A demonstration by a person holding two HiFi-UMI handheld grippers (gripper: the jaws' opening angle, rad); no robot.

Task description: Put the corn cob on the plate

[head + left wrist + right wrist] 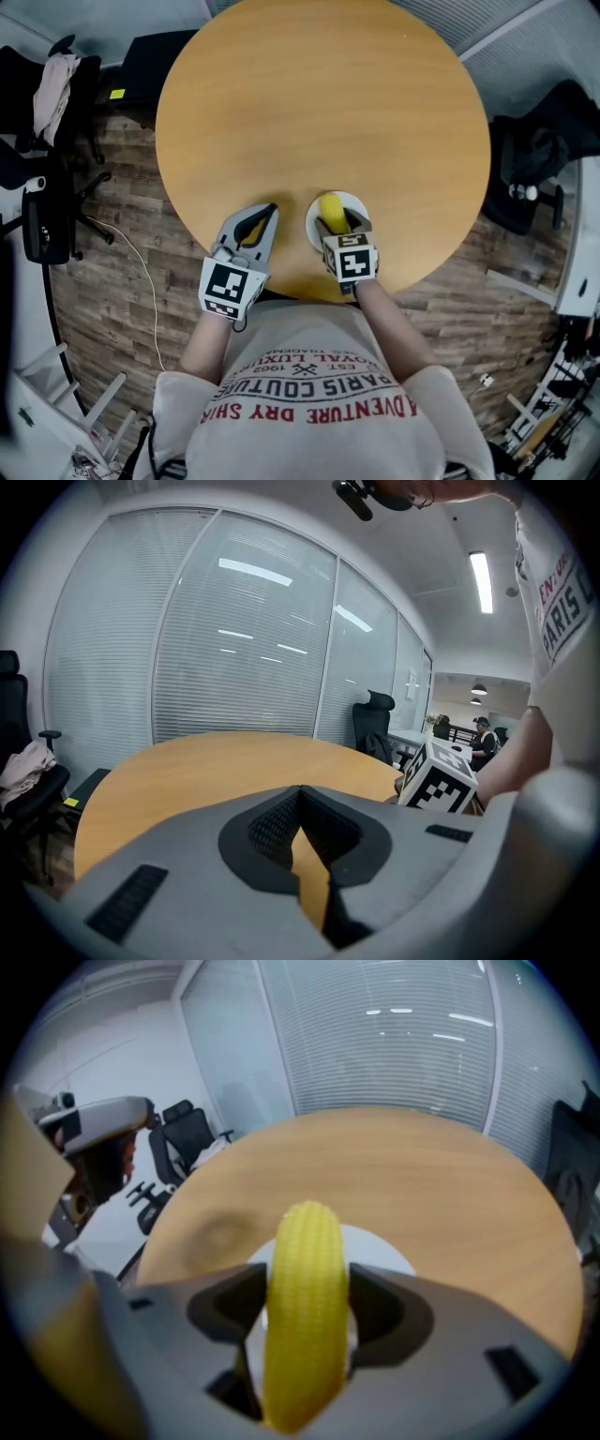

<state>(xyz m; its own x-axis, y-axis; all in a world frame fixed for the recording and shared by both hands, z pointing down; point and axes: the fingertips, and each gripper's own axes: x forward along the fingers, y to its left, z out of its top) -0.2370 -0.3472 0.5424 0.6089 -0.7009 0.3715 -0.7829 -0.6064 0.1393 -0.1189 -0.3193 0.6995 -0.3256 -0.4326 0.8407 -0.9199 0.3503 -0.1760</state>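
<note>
A yellow corn cob (305,1307) stands lengthwise between the jaws of my right gripper (305,1321), which is shut on it. The cob (332,212) hangs over a small white plate (316,211) near the front edge of the round wooden table (319,112). In the right gripper view the plate (380,1252) shows behind and under the cob. My left gripper (264,217) rests on the table to the left of the plate, jaws closed together with nothing in them (300,803).
Black office chairs (37,131) stand left of the table and a dark bag or chair (539,155) at its right. Glass walls with blinds (234,639) ring the room. Wood-pattern floor (122,234) lies below the table.
</note>
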